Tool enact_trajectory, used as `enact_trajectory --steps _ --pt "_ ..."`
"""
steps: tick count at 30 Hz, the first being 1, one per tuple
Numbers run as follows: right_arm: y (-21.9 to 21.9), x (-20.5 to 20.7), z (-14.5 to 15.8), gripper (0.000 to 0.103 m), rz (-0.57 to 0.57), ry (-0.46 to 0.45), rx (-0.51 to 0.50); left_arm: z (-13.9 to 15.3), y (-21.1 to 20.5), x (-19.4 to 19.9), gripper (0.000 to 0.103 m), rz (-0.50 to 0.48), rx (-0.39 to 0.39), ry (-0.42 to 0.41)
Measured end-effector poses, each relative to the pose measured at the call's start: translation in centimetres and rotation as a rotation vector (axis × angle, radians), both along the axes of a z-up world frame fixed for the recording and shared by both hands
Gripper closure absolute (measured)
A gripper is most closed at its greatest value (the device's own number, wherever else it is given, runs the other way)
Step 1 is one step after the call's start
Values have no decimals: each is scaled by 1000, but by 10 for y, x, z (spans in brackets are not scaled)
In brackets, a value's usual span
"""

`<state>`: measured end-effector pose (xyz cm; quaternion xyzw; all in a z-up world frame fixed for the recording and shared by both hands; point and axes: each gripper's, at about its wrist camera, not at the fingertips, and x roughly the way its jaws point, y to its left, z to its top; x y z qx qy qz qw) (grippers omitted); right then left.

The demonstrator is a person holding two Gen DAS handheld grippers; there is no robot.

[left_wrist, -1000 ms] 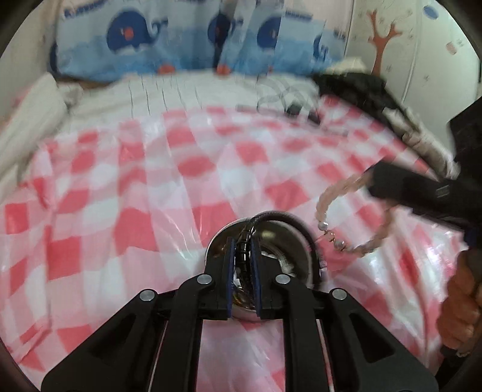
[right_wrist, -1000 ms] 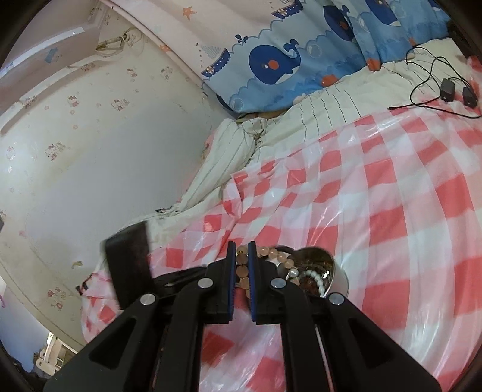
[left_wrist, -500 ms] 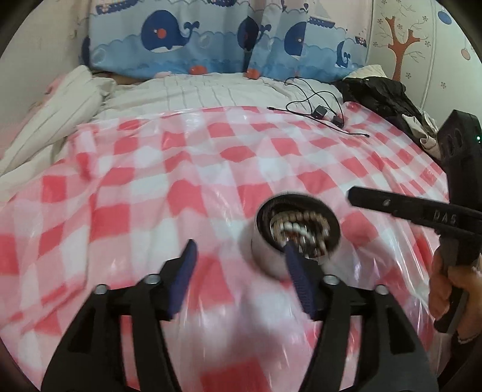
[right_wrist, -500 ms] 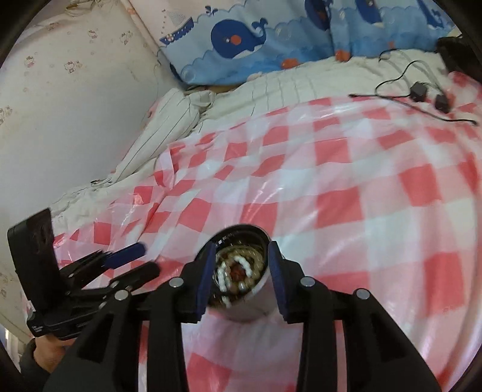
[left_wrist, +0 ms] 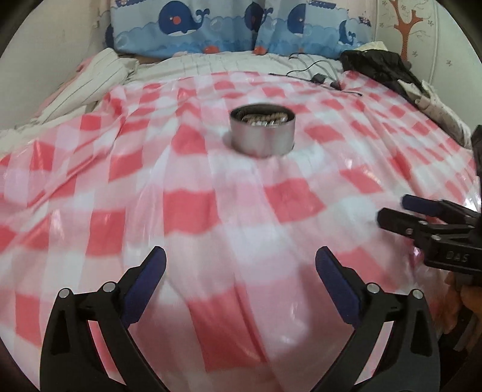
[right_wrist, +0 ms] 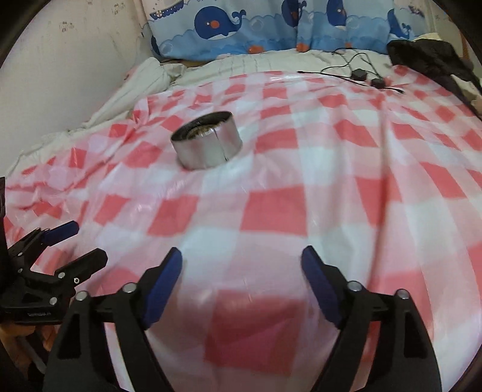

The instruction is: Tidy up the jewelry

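Your left gripper (left_wrist: 241, 265) and right gripper (right_wrist: 242, 265) are both spread and empty. The tin (left_wrist: 262, 132), well ahead of them, holds the beads (left_wrist: 265, 119); the job looks finished.

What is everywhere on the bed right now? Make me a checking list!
Surface: checked sheet, wrinkled.
Job's things: tin upright on the sheet, beads inside.
Clutter: black clothes at the far right.
Grippers: left tool open, empty; right tool open, empty; both apart from the tin.
Cables: black leads with plugs at the sheet's far edge.
Surroundings: whale pillows, white wall.
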<state>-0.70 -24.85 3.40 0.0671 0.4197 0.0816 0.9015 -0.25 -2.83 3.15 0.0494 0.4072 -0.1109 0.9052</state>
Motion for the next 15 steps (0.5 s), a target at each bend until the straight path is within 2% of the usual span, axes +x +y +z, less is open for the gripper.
enact_trajectory --steps 7,15 --pt "10 -17 -16 9 -9 -42 -94 -13 11 -15 8 66 -30 -51" --pt "15 -21 -19 8 -28 -80 -130 -16 12 -15 8 88 -44 -67"
